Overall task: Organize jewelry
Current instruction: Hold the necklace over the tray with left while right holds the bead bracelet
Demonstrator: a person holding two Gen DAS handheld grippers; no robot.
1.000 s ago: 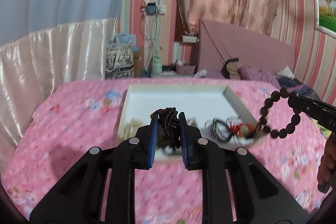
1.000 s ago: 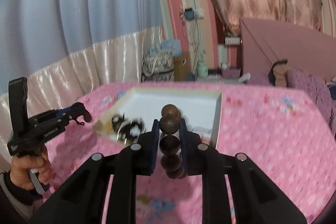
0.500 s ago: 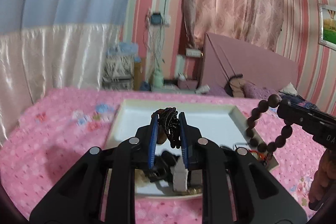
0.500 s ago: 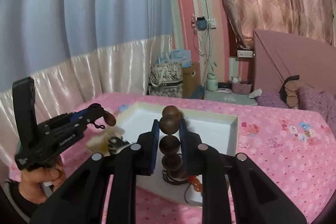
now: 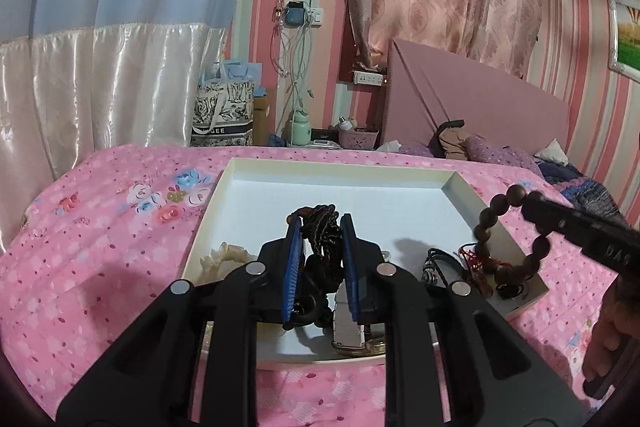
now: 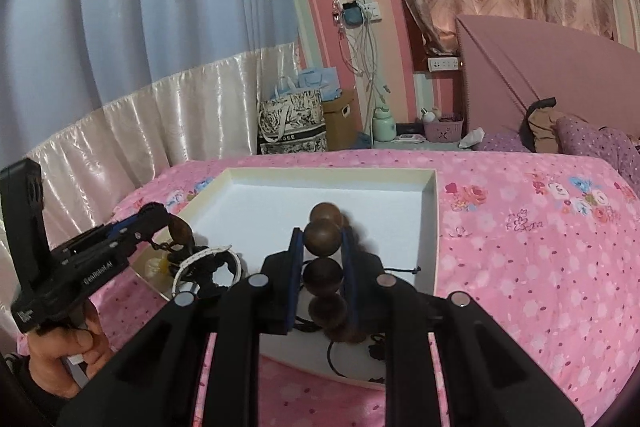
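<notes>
The left tool (image 5: pixel 318 251) is clenched on a dark braided cord bracelet (image 5: pixel 320 233), whose bunch stands upright between the blue pads. The right tool (image 6: pixel 322 259) grips a brown wooden bead bracelet (image 6: pixel 323 273), its loop edge-on, running along the fingers. Both hang over a white shallow box (image 5: pixel 256 171) on the pink floral bed (image 5: pixel 100 227). In the box's near end lie a cream bead bracelet (image 5: pixel 224 255), a white band (image 6: pixel 208 255) and tangled cords. Both tools tilt downward.
</notes>
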